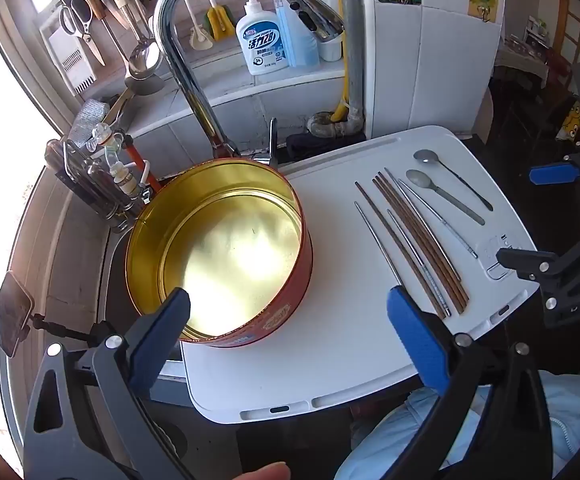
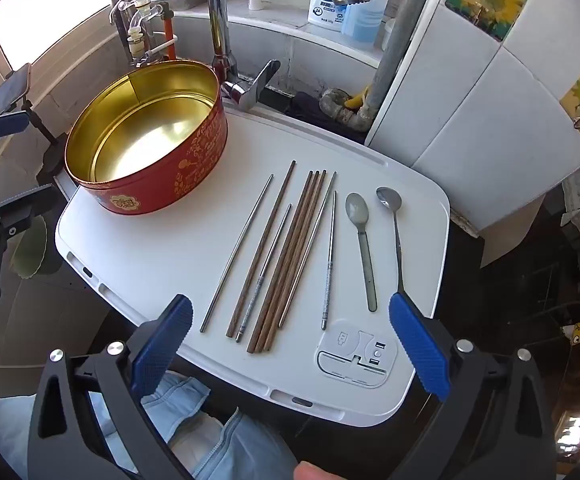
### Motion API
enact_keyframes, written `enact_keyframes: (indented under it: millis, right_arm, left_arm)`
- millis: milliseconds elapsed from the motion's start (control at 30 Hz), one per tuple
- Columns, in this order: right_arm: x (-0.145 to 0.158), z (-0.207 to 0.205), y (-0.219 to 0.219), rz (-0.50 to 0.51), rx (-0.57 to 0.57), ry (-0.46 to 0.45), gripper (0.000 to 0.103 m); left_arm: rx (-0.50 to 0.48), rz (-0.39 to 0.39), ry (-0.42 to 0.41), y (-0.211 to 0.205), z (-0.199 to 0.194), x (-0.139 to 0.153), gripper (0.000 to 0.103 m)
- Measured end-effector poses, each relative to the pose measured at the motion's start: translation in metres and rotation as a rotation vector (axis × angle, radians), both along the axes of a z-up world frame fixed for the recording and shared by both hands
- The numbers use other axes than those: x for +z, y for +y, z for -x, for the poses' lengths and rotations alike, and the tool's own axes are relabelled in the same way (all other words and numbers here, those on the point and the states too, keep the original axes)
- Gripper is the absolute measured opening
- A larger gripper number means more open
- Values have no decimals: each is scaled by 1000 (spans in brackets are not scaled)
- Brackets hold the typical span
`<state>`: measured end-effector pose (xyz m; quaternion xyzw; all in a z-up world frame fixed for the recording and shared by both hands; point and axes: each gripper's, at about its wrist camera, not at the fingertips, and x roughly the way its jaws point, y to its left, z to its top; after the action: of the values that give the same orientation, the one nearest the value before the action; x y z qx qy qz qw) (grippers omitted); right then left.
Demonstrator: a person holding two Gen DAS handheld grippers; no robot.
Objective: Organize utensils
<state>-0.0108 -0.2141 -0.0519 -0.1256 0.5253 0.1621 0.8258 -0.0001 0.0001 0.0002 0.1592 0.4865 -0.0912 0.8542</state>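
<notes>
A round red tin (image 1: 226,256) with a gold inside stands empty on the left of a white board (image 1: 329,352); it also shows in the right wrist view (image 2: 146,136). Several wooden chopsticks (image 2: 286,256) and metal chopsticks (image 2: 238,252) lie side by side on the white board (image 2: 150,256). Two spoons (image 2: 363,236) lie to their right. In the left wrist view the chopsticks (image 1: 417,236) and spoons (image 1: 441,196) lie right of the tin. My left gripper (image 1: 290,312) is open and empty above the tin's near edge. My right gripper (image 2: 290,316) is open and empty above the chopsticks' near ends.
A chrome tap (image 1: 210,40) arches over the sink behind the tin. A soap bottle (image 1: 258,36) stands on the ledge. Hanging utensils (image 1: 102,12) and a rack (image 1: 102,176) are at the left. A white cabinet (image 2: 489,100) rises at the right.
</notes>
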Motion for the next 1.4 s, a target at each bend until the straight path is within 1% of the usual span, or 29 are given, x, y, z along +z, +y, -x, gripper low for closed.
enact_keyframes:
  millis: [1033, 1400]
  right_arm:
    - [-4, 4, 1, 9, -3, 5, 99]
    - [-5, 4, 3, 2, 0, 4, 99]
  left_arm:
    - [-7, -1, -4, -1, 3, 0, 96]
    - [-3, 18, 12, 3, -2, -6, 96]
